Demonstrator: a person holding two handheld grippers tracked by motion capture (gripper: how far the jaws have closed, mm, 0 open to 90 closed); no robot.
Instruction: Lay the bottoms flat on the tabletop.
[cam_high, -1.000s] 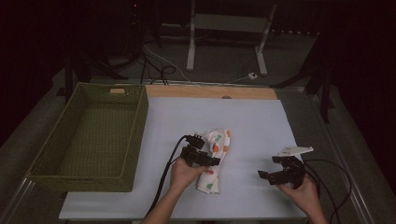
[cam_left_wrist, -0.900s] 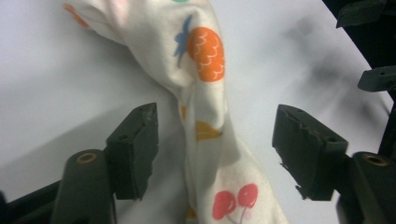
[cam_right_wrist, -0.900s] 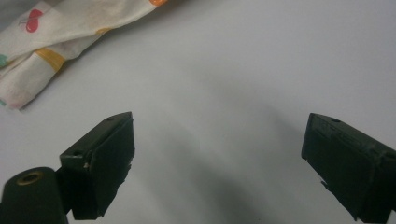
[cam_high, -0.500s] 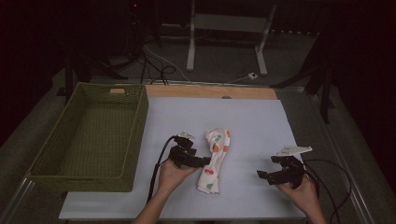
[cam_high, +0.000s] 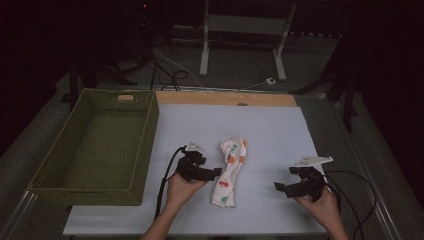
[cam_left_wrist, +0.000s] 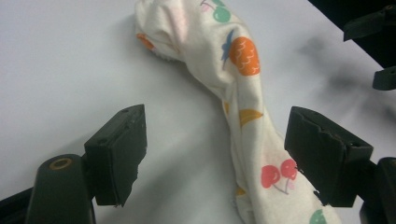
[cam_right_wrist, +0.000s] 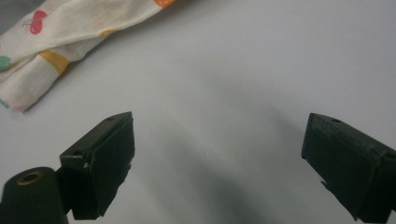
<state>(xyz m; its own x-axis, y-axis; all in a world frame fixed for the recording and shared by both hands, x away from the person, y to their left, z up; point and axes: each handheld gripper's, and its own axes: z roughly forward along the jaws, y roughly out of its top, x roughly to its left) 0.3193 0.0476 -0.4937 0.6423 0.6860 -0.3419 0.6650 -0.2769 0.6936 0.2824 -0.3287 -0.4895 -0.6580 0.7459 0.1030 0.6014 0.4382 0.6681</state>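
Observation:
A cream cloth (cam_high: 230, 172) printed with fruit lies bunched lengthwise on the white sheet (cam_high: 280, 135). My left gripper (cam_high: 216, 173) rests just left of it, jaws pointing right at it. Those jaws have just been opening. In the left gripper view (cam_left_wrist: 215, 154) they stand wide, and the cloth (cam_left_wrist: 243, 93) runs between them near the right jaw, with no pad pressing on it. My right gripper (cam_high: 281, 186) sits apart at the right, open (cam_right_wrist: 217, 163) over bare sheet. One end of the cloth (cam_right_wrist: 70, 28) shows at the top left of the right gripper view.
A green woven basket (cam_high: 145, 130) with nothing visible inside it stands along the sheet's left edge. A wooden strip (cam_high: 225, 98) borders the sheet at the back. Cables trail from both grippers toward the front edge. A stand and cords sit on the floor beyond.
My left gripper has drawn back to the left off the cloth, with its jaws wider. The cloth now lies free and narrower. The right gripper has stayed put.

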